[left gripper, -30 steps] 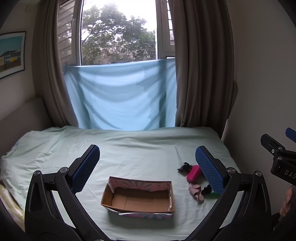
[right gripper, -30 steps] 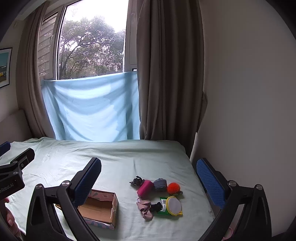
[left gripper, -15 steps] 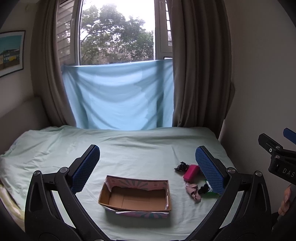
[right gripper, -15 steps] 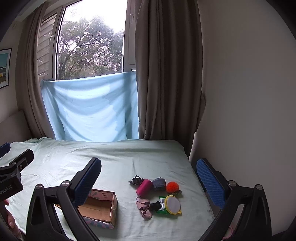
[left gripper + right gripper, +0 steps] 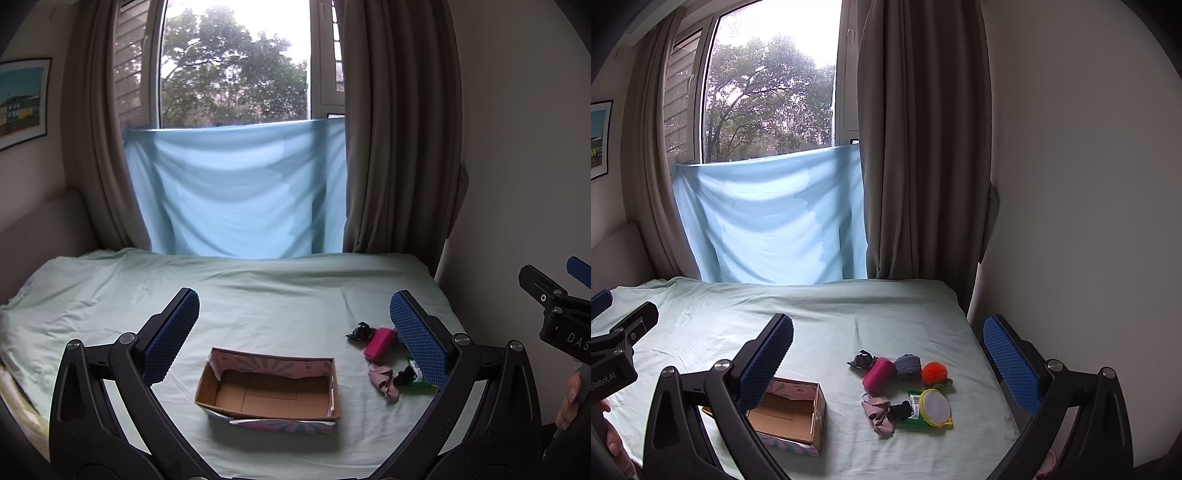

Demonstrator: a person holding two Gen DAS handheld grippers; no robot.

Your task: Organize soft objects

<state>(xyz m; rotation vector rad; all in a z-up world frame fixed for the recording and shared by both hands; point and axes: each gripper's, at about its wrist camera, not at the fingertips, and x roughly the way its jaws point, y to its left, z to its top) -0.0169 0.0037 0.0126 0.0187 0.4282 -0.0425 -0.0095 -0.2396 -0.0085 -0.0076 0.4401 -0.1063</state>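
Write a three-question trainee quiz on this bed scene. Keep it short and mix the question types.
1. True or false: the cardboard box already holds some of the soft items.
2. Multiple choice: in the right wrist view, what lies directly beside the pink roll on its window side? A) orange pom-pom B) dark crumpled piece C) yellow-rimmed round item
3. Fill in: the left gripper and the right gripper are both ____, holding nothing.

Key:
1. False; only bare cardboard shows inside.
2. B, the dark crumpled piece; the orange pom-pom sits past the grey-blue bundle, and the yellow-rimmed round item lies nearer the camera.
3. Open.
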